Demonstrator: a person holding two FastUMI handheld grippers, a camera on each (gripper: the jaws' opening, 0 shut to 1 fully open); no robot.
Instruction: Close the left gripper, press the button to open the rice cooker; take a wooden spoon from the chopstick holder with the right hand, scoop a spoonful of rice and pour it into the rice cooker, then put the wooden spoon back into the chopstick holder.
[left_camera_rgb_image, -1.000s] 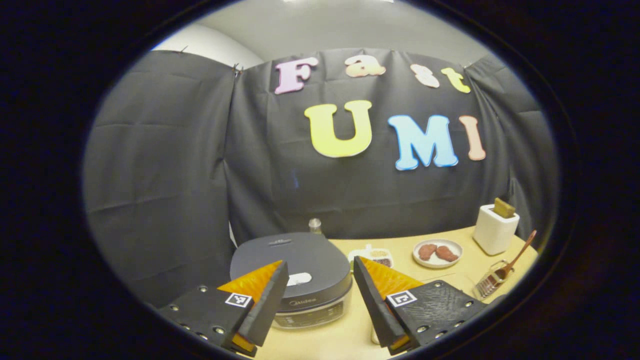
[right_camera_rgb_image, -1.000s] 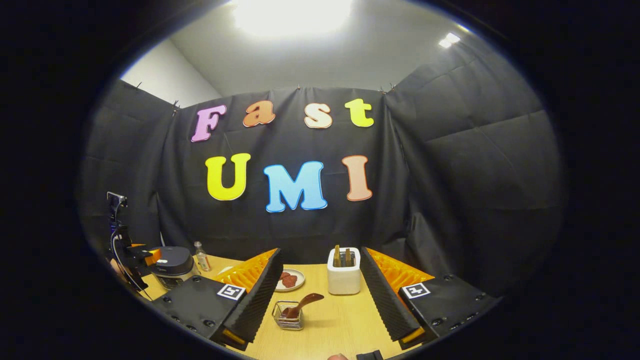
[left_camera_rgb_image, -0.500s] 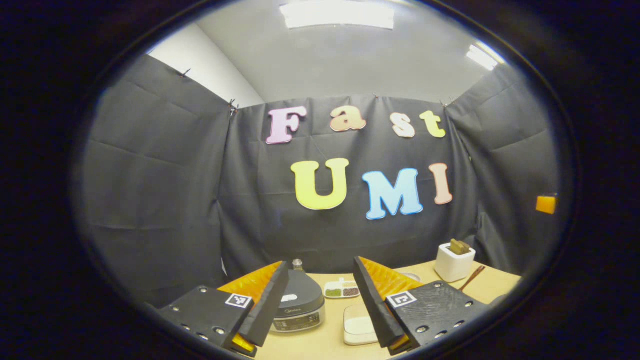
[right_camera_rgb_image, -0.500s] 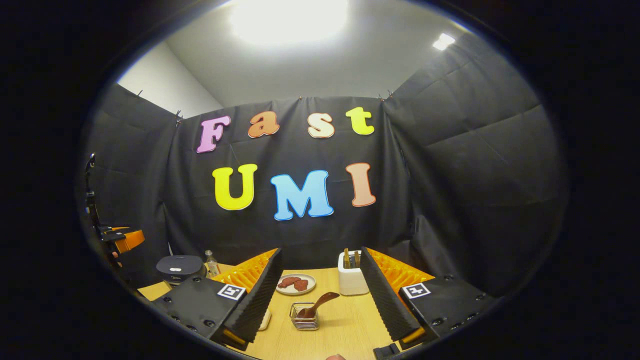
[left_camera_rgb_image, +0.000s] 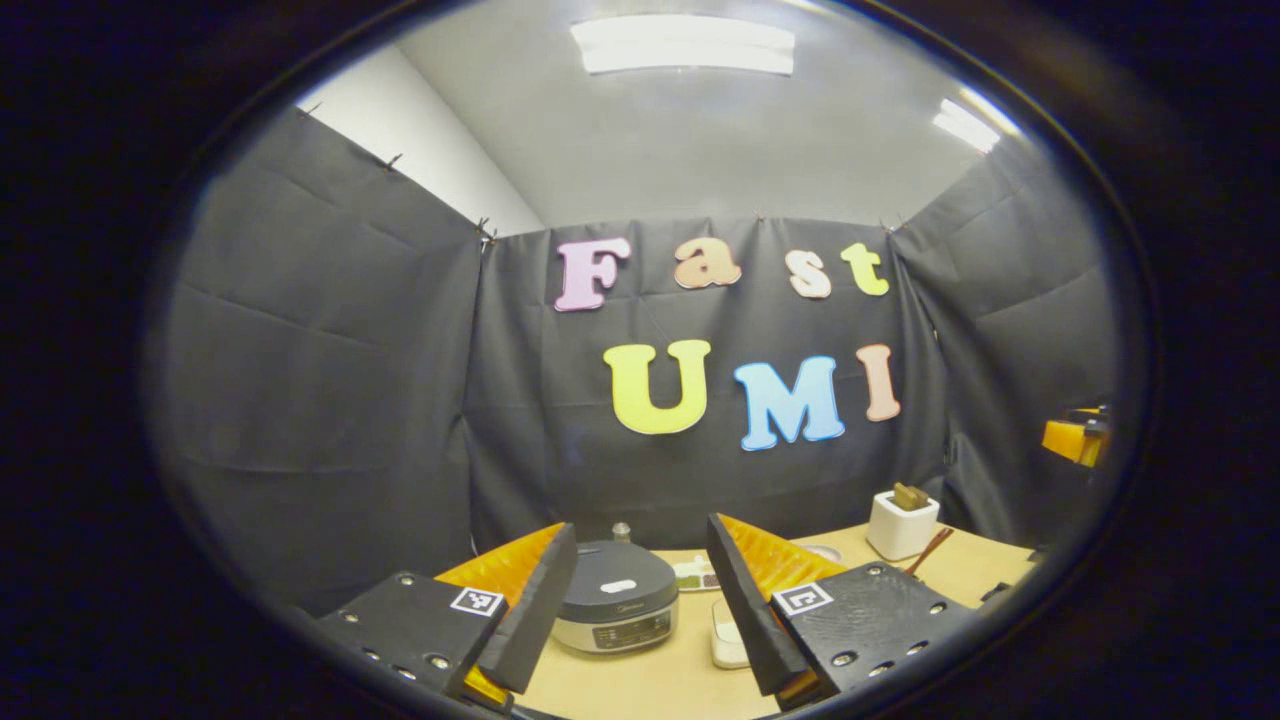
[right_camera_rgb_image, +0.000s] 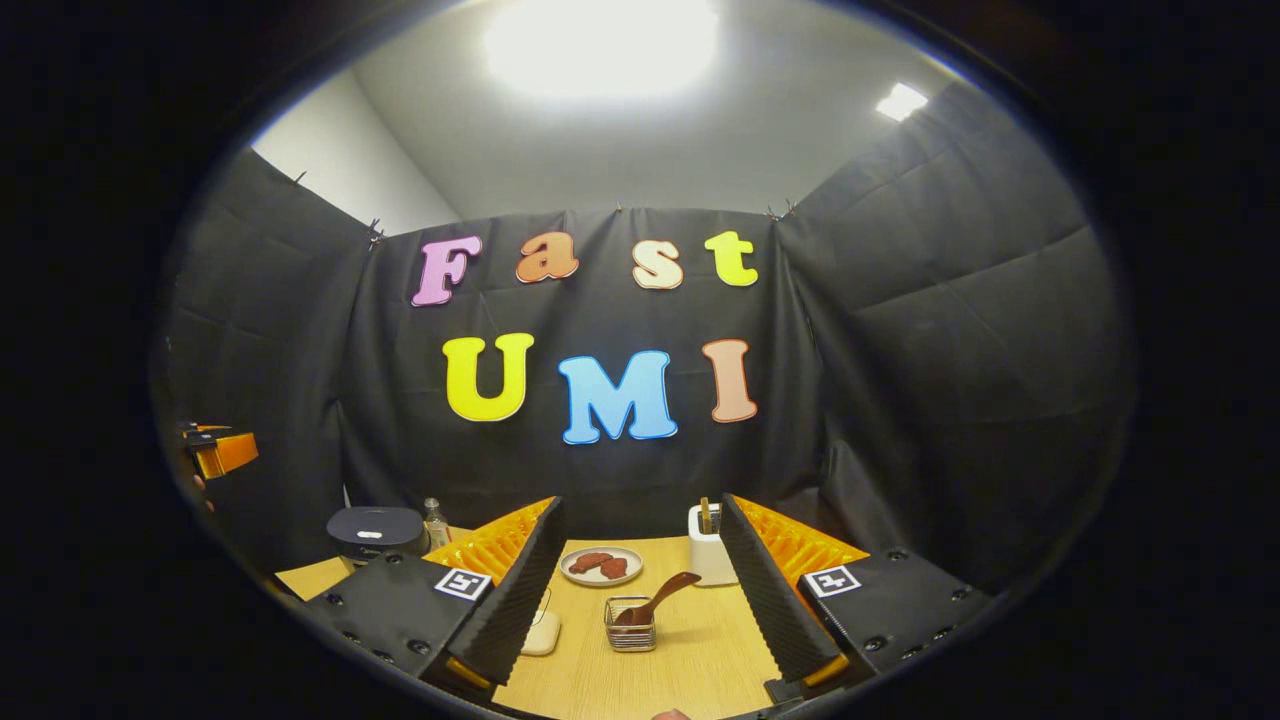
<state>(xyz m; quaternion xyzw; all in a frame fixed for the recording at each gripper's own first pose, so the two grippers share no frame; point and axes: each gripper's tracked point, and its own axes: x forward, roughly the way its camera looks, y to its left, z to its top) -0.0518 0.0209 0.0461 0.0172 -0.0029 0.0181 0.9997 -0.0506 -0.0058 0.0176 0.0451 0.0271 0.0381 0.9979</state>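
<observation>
The dark rice cooker (left_camera_rgb_image: 615, 603) sits on the wooden table with its lid down and a white button (left_camera_rgb_image: 617, 586) on top. My left gripper (left_camera_rgb_image: 640, 530) hangs open well back from it, the cooker showing between its fingers. In the right gripper view the cooker (right_camera_rgb_image: 375, 530) stands far left. A wire chopstick holder (right_camera_rgb_image: 630, 636) holds the wooden spoon (right_camera_rgb_image: 660, 596), handle leaning right. My right gripper (right_camera_rgb_image: 640, 505) is open, back from the holder, holding nothing. A white rice container (left_camera_rgb_image: 728, 642) lies right of the cooker.
A plate of reddish food (right_camera_rgb_image: 600, 565), a white toaster (right_camera_rgb_image: 708, 548) and a small bottle (right_camera_rgb_image: 436, 522) stand toward the back of the table (right_camera_rgb_image: 690, 655). A small dish of beans (left_camera_rgb_image: 697, 574) lies behind the rice container. The other gripper (left_camera_rgb_image: 1075, 440) shows at the far right.
Both grippers have drawn back from the table, the left one far off the cooker it was hovering over. Everything on the table looks smaller. Both stay open.
</observation>
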